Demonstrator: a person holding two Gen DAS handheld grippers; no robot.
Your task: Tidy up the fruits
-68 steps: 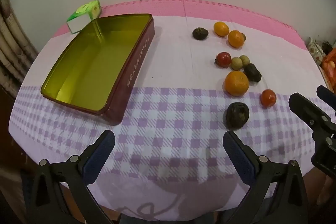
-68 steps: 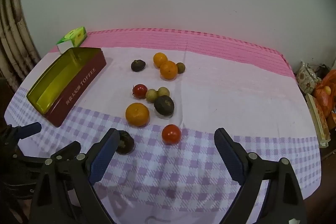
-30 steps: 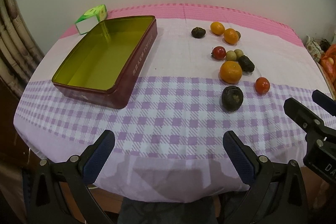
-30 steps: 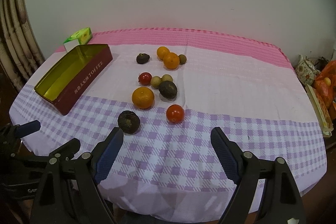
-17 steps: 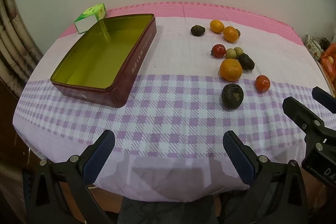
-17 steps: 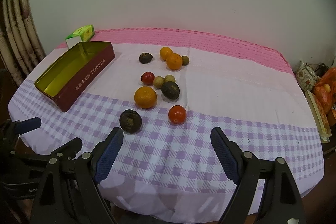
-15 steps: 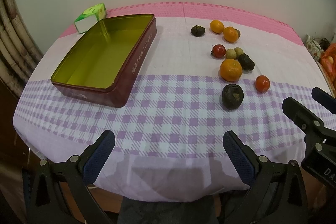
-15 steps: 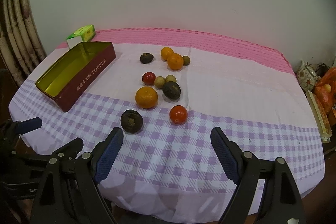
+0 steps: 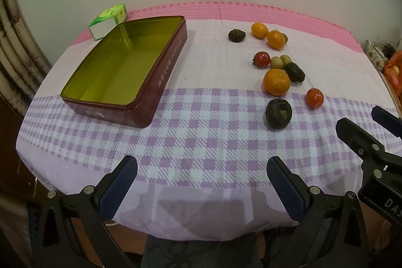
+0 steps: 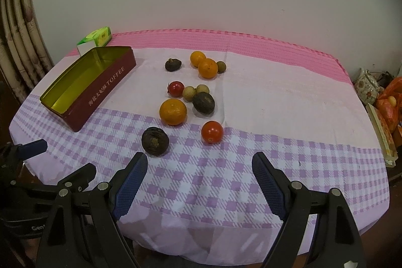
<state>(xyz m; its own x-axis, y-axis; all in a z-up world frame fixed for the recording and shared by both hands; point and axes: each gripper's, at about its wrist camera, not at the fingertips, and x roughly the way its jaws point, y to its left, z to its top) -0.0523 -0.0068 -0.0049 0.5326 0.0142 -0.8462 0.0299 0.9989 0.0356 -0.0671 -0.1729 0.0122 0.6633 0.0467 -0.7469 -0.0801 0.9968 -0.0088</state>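
While fruits [image 10: 173, 111] lie on cloth, toffee tin [image 9: 160, 82] holds nothing

In the left wrist view the right gripper [image 9: 377, 127] is cut off by the right edge, so only part of its fingers shows, and a small brownish fruit [image 9: 284, 37] is mostly hidden behind an orange [image 9: 275, 39]. In the right wrist view the left gripper [image 10: 60, 160] runs off the left edge, and the green box [image 10: 96, 38] is partly hidden behind the toffee tin [image 10: 100, 87]. The clutter [image 10: 382, 97] past the table's right edge is too distorted to tell.
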